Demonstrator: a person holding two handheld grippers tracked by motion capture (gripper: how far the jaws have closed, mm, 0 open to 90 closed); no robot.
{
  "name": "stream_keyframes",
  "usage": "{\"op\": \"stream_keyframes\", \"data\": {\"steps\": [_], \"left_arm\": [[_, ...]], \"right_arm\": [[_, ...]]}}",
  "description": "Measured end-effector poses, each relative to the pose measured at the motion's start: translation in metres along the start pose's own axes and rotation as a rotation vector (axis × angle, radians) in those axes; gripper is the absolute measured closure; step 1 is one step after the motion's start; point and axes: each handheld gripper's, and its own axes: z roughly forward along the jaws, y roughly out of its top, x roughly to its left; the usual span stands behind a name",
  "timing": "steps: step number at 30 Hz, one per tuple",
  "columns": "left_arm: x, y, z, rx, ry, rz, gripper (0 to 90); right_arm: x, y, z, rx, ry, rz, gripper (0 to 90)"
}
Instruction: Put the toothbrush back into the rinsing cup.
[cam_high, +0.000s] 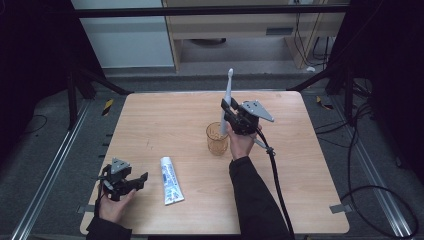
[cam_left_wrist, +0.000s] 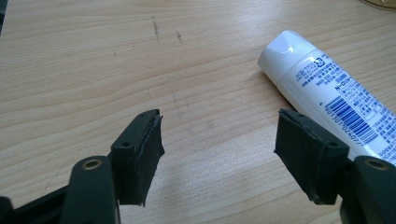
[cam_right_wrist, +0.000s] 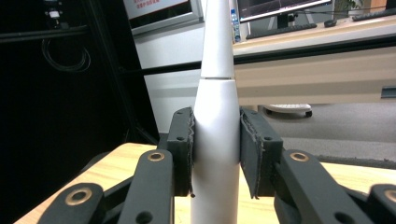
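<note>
**Electric toothbrush held upright over the tumbler**

Left to right in the high view. The left tool (cam_high: 131, 181) rests low at the near left of the worktop (cam_high: 150, 120), jaws spread and grasping nothing; its own view shows bare wood between the pads (cam_left_wrist: 140, 154). Just to its right lies a white toothpaste tube (cam_high: 170, 180), flat on the worktop, cap end pointing away from the person. Further right stands an amber plastic tumbler (cam_high: 216, 140), upright. Above it the right tool (cam_high: 227, 112) is clenched on a white electric toothbrush (cam_high: 226, 102), held nearly vertical, head up, lower end at or just inside the tumbler's mouth; which, cannot be told. Both pads press the handle's thick part below the neck joint (cam_right_wrist: 217, 135). The handle appears rigid, smooth and probably slippery, weighted toward its base; a grip on this wide section seems steadier than one on the thin neck. The light tumbler could tip if nudged.
</note>
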Motion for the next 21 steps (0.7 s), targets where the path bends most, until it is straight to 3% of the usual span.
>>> {"op": "stream_keyframes", "data": {"steps": [16,21], "left_arm": [[0.000,0.000,0.000,0.000,0.000,-0.001,31.2],[0.000,0.000,0.000,-0.004,-0.001,-0.005,31.2]], "right_arm": [[-0.001,-0.017,0.004,0.043,0.001,-0.003,67.3],[0.001,-0.022,0.006,0.072,0.006,-0.024,67.3]]}}
